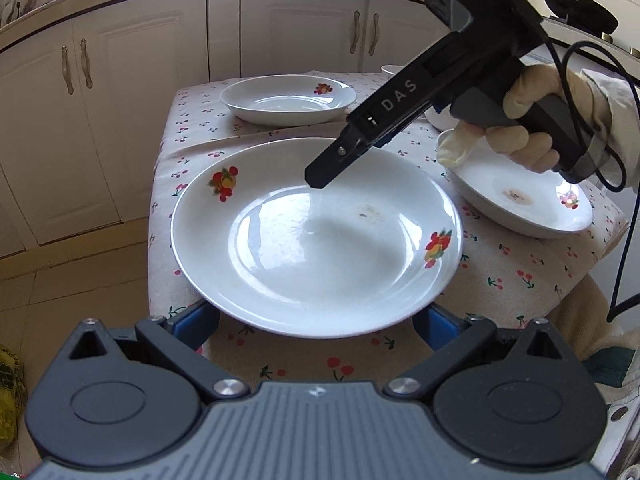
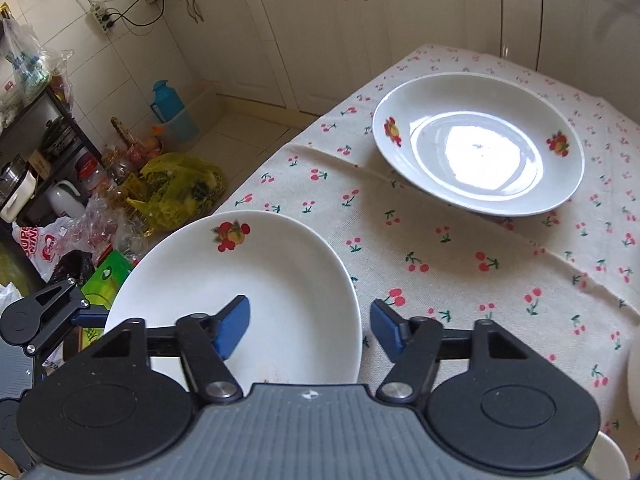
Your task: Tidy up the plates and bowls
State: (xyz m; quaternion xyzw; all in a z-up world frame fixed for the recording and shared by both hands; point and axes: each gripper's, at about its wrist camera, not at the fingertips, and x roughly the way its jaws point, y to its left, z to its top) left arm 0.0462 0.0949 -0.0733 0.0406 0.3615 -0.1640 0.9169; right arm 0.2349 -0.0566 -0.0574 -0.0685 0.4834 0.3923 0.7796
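Both tools are held open: the left tool [image 1: 316, 320] straddles the near rim of a glazed plate [image 1: 316, 236] on the table [image 1: 500, 280], the right tool [image 2: 310, 326] spans its far rim. Slippery, stiff and breakable, it is best gripped at the rim.

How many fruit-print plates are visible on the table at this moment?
3. The near plate sits at the table's front edge, the far plate at the back, and the right plate beside the right gripper. More crockery at the frame edges is partly hidden.
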